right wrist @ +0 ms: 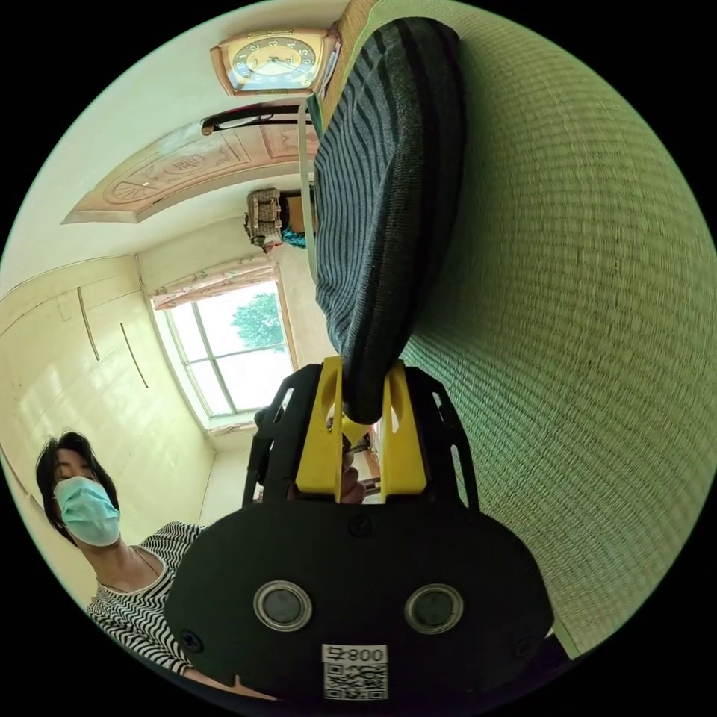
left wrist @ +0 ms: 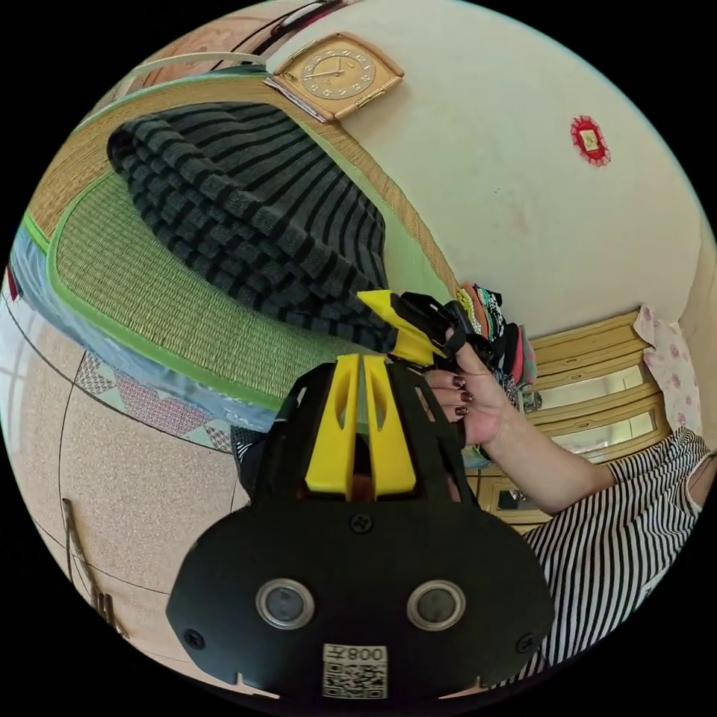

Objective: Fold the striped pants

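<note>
Bright, even daylight. In right gripper view the window [right wrist: 239,351] glares, nearly blown out. Soft shadows; fisheye bends walls and woven mat [right wrist: 582,314] at rims. Near gripper housings slightly soft; black corners outside the circle.

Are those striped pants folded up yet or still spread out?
Folded at least once: the striped pants lie doubled in layers on the mat, one end clamped by the right gripper.

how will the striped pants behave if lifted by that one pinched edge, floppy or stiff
Likely floppy: the pants sag in soft folds from the right claw down to the mat. The thick ribbed knit suggests some weight, so the free end would probably drag. The fuzzy surface looks unlikely to slip.
</note>
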The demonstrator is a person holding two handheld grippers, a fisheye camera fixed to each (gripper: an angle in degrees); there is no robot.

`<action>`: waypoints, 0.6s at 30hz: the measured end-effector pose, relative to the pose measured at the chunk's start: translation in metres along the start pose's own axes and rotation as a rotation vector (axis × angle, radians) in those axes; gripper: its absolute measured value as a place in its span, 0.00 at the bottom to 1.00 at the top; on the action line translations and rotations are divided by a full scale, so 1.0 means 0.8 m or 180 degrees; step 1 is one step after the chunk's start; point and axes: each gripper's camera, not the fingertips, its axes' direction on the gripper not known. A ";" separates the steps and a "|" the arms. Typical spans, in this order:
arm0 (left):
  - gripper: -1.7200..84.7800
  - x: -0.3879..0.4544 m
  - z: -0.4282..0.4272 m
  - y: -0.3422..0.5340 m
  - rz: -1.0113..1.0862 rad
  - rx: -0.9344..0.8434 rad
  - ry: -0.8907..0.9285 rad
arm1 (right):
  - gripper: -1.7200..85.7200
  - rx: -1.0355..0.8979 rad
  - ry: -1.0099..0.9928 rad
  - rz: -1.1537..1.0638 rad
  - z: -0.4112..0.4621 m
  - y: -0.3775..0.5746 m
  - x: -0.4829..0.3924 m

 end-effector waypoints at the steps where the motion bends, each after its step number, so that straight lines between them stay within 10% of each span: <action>1: 0.06 -0.016 -0.015 -0.004 -0.0117 0.0093 0.0112 | 0.11 0.0004 -0.0001 -0.0020 -0.002 -0.001 -0.003; 18: 0.21 -0.224 -0.150 -0.125 -0.1586 0.1677 0.1499 | 0.10 0.0047 -0.0193 -0.0306 -0.036 -0.025 -0.041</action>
